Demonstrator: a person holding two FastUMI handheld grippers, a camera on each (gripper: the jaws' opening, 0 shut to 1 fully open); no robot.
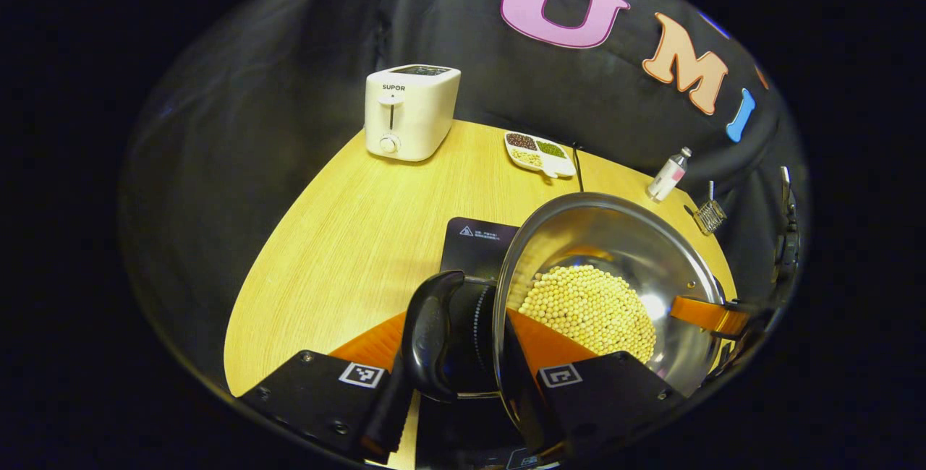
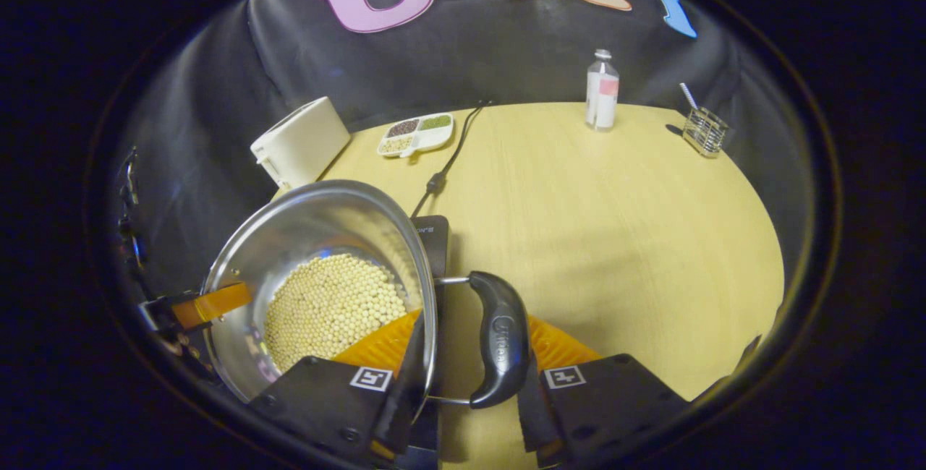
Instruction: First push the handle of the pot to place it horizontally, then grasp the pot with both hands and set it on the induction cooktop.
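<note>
The steel pot (image 1: 615,253), part full of pale round beans (image 1: 587,309), was held tilted above the near part of the black induction cooktop (image 1: 477,238) on the wooden table (image 1: 347,238). The left gripper (image 1: 463,376) was clamped across the pot's rim beside one black side handle (image 1: 430,336). The right gripper (image 2: 463,376) gripped the opposite rim by the other handle (image 2: 499,340). At the far left stood a white toaster (image 1: 409,112), to its right a divided dish (image 1: 539,152). Farther right were a small bottle (image 2: 602,90) and a wire holder (image 2: 705,131).
</note>
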